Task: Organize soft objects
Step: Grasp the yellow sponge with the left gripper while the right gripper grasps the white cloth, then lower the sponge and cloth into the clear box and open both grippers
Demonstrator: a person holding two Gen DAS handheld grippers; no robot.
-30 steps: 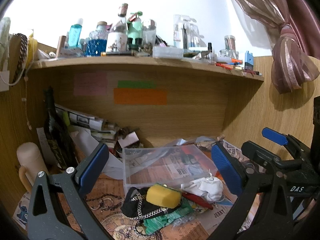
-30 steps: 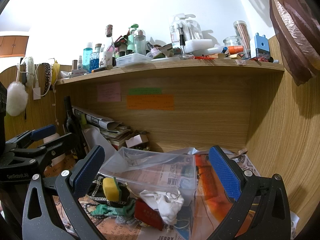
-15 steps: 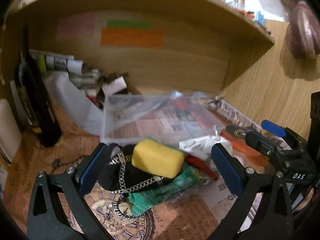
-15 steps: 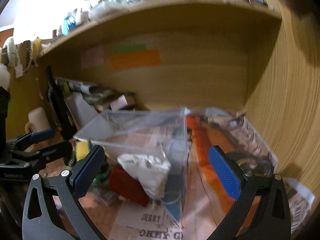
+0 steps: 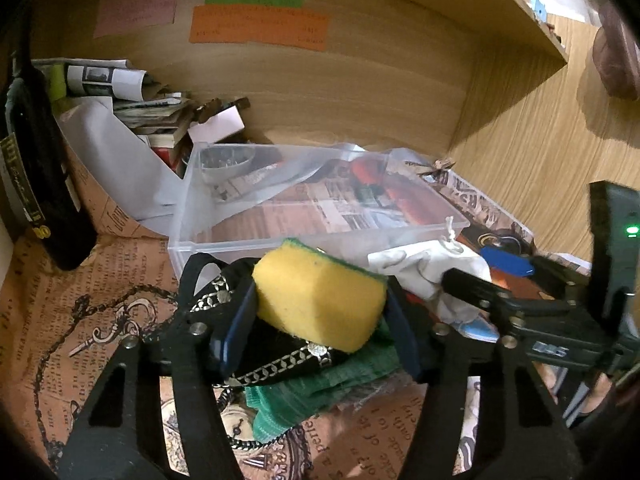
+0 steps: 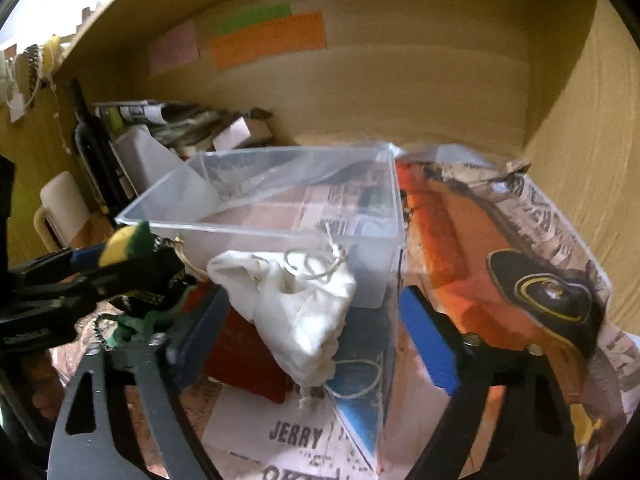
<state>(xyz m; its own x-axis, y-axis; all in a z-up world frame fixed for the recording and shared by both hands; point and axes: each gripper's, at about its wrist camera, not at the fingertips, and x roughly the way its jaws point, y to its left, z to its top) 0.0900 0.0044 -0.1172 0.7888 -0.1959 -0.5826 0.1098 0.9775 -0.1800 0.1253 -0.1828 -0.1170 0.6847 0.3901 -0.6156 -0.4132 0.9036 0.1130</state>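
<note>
Yellow foam with a thin green scouring layer on its far face, the sponge (image 5: pixel 320 296) sits pinched between the blue pads of the left tool (image 5: pixel 318 320), atop a black chain-trimmed pouch (image 5: pixel 276 344) and a green knit cloth (image 5: pixel 320 392). Just ahead stands a clear plastic bin (image 5: pixel 224 240). The right tool (image 6: pixel 316 340) is spread wide, its pads flanking a crumpled white drawstring bag (image 6: pixel 296 304) without touching it, in front of the bin's near wall.
</note>
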